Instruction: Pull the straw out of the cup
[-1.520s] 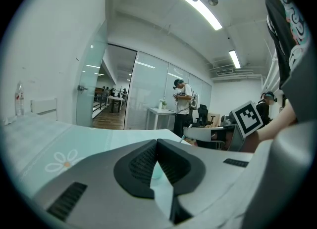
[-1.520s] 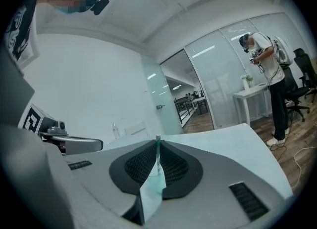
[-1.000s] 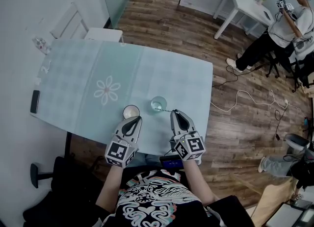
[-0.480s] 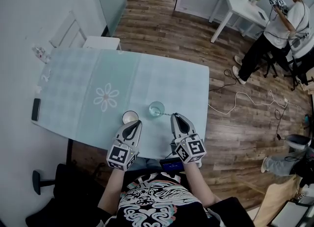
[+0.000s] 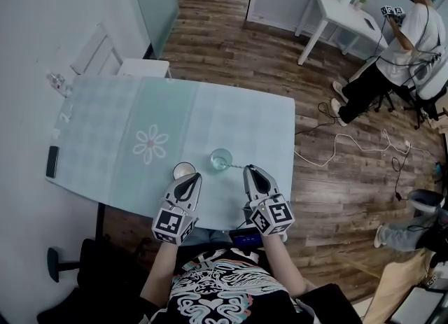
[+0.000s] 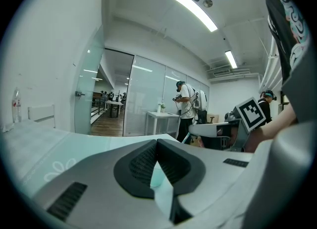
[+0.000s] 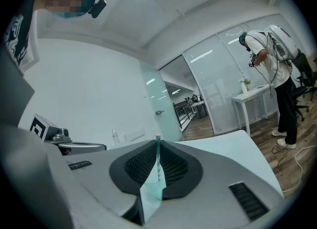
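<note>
A clear glass cup (image 5: 222, 157) stands near the front edge of the pale green table (image 5: 231, 116). A thin striped straw (image 5: 238, 164) runs from the cup's rim to my right gripper (image 5: 250, 169), which is shut on it. In the right gripper view the straw (image 7: 158, 160) stands upright, pinched between the dark pads of the right gripper (image 7: 157, 146). My left gripper (image 5: 195, 175) is shut with nothing in it, its tip beside a small white cup (image 5: 183, 170). In the left gripper view the left gripper (image 6: 156, 144) has its jaws together at the tip.
A dark phone (image 5: 52, 162) lies at the table's left edge and a small bottle (image 5: 59, 81) stands at the far left corner. A white chair (image 5: 143, 68) is behind the table. Cables (image 5: 343, 141) lie on the wood floor to the right; a person (image 5: 395, 39) stands by a white side table (image 5: 339, 8).
The head view has shifted a little, so the table sits lower in the picture. Both grippers keep about the same places relative to the two cups, and the right stays shut on the straw.
</note>
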Motion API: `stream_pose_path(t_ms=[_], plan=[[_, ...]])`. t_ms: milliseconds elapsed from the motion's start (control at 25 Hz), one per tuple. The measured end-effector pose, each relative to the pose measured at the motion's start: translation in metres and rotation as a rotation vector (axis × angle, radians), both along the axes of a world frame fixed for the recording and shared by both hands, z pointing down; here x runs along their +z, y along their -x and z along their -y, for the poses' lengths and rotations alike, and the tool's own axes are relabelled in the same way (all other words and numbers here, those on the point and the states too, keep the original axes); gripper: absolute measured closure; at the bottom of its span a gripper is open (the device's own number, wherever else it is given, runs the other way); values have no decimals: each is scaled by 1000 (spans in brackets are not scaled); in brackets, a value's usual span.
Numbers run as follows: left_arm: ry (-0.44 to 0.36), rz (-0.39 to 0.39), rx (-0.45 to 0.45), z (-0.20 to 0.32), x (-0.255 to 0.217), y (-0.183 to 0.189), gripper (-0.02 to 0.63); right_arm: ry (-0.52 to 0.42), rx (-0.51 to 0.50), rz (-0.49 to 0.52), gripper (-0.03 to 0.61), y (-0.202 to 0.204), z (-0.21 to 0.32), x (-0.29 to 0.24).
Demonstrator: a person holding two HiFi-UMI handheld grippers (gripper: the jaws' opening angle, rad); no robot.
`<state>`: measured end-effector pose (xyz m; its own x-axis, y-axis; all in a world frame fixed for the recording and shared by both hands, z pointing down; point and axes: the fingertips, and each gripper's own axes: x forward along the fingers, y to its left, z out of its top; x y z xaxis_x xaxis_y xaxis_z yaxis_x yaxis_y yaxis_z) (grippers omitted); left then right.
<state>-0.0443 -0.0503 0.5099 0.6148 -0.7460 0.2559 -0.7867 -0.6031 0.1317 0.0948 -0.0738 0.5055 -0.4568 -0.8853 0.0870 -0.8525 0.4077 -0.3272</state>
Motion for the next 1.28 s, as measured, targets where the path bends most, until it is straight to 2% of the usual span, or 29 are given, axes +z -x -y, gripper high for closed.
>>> stream_pose_path(t_ms=[680,1280], plan=[[-30,-7,1,11,-14,-11,623,3,14,51,543,-15,0,-10],[-46,-3,48,16,-21,-31,623,-20,58,76,543,-35,-5,-22]])
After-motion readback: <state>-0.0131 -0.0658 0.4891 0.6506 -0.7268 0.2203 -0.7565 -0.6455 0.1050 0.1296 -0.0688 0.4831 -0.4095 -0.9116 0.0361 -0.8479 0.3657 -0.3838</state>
